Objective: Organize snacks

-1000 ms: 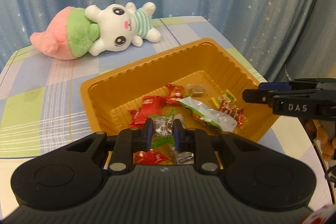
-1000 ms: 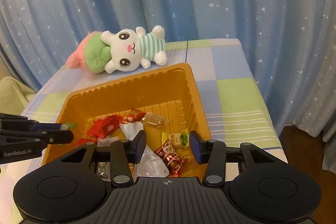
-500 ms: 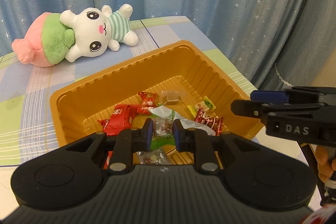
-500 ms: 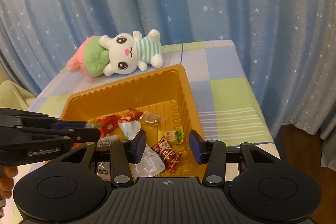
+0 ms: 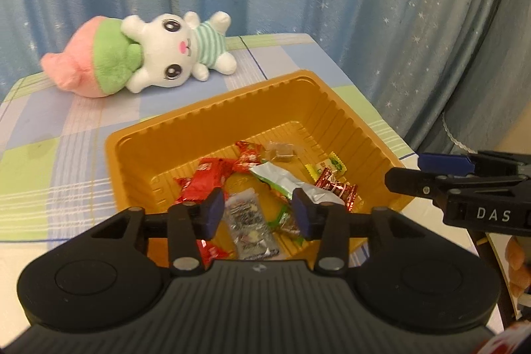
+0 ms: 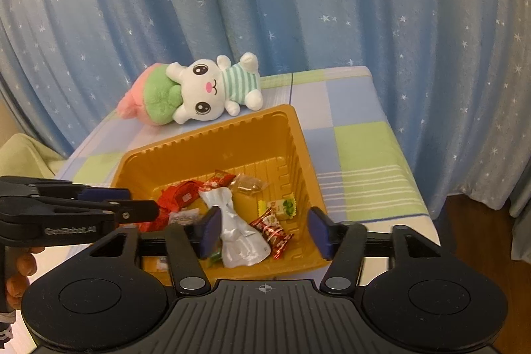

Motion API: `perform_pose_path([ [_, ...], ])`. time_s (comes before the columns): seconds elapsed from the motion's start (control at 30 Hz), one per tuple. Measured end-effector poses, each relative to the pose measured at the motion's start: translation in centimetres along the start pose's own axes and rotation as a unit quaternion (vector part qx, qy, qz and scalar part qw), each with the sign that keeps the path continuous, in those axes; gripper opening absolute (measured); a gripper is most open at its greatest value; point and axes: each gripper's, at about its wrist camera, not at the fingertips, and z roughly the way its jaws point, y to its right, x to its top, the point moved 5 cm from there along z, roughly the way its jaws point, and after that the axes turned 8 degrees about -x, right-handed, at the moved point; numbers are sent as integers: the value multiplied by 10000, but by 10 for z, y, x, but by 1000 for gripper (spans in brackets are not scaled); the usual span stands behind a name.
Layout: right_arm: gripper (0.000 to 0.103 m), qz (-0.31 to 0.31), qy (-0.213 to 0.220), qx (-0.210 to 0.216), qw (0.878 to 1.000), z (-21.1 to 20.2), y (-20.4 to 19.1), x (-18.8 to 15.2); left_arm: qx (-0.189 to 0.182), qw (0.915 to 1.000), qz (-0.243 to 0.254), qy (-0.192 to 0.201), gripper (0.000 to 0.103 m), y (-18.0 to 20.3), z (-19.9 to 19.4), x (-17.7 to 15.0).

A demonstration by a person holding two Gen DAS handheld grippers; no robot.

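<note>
An orange plastic tray [image 5: 252, 108] [image 6: 205, 138] on the checked tablecloth holds several wrapped snacks. Over its near end my left gripper [image 5: 258, 211] hangs with its jaws opening. A silver-and-green packet [image 5: 249, 224] lies in the tray beneath them, free of the pads. My right gripper [image 6: 264, 233] hovers over the tray's near right corner, its jaws also opening and holding nothing. Under it lie a crumpled silver wrapper [image 6: 237, 234] and a red foil candy [image 6: 272, 229]. Each gripper shows in the other's view: right gripper [image 5: 406, 170], left gripper [image 6: 141, 202].
A white rabbit plush [image 5: 149, 62] [image 6: 199, 92] with a pink and green back lies behind the tray. Starred blue curtains [image 6: 298, 5] hang close around the table. The table's right edge [image 6: 398, 161] drops off just past the tray.
The left jaws, shut on the silver-and-green packet before, have parted and the packet lies in the tray. The right jaws stand wider. Both grippers have drawn back a little from the tray.
</note>
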Motion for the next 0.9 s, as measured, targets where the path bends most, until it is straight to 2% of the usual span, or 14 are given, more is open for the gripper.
perform_pose_path([
  [0.07,66,66,-6,45,10000,-5,-1,-3,36,10000,-72,57,54,-3,-12,-4],
  [0.13,70,137,-31,71,9999,-11,-3,-7,98,9998,-135,129,56,-5,-25,-8],
  [0.3,83,287,-43,164,9994,-28,-10,-18,296,9992,-192,214,70,-11,-59,-22],
  [0.6,89,516,-107,77,9986,-68,-36,-52,315,9991,-274,-6,71,-14,-108,-65],
  [0.9,90,537,-370,-47,9979,-104,-79,-99,280,9986,-321,-298,71,-19,-152,-120],
])
